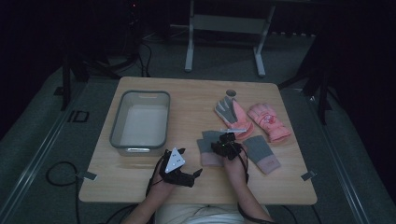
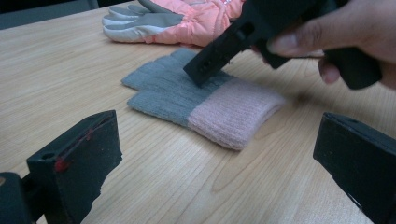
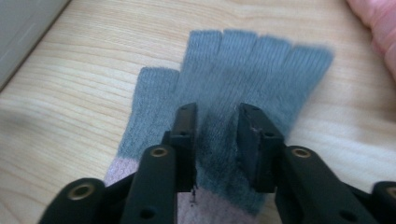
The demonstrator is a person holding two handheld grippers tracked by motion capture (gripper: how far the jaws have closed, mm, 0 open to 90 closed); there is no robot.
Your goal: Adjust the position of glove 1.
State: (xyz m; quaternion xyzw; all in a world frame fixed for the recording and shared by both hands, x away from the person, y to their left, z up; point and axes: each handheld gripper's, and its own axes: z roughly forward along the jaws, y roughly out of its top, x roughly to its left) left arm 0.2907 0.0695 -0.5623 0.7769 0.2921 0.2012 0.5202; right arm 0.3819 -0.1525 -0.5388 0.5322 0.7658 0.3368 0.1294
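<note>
Slightly parted, the right gripper (image 3: pixel 217 140) fingers (image 3: pixel 184 135) press down on the grey glove (image 3: pixel 243 70) near the table's (image 1: pixel 140 172) front edge.

Your wooden table (image 1: pixel 140 186) carries a grey bin (image 1: pixel 140 122) at left, two grey-and-pink knit gloves (image 1: pixel 208 150) (image 1: pixel 262 154) near you, and two pink padded gloves (image 1: pixel 233 114) (image 1: pixel 269 122) beyond.

Left tool (image 2: pixel 215 168): jaws spread wide, low over bare bench (image 2: pixel 60 70). Ahead, grey-and-pink knit glove (image 2: pixel 205 100) lies flat. Right tool (image 2: pixel 210 65), in a hand (image 2: pixel 345 35), tips down onto its grey part. Pink padded glove (image 2: pixel 187 18) behind.
</note>
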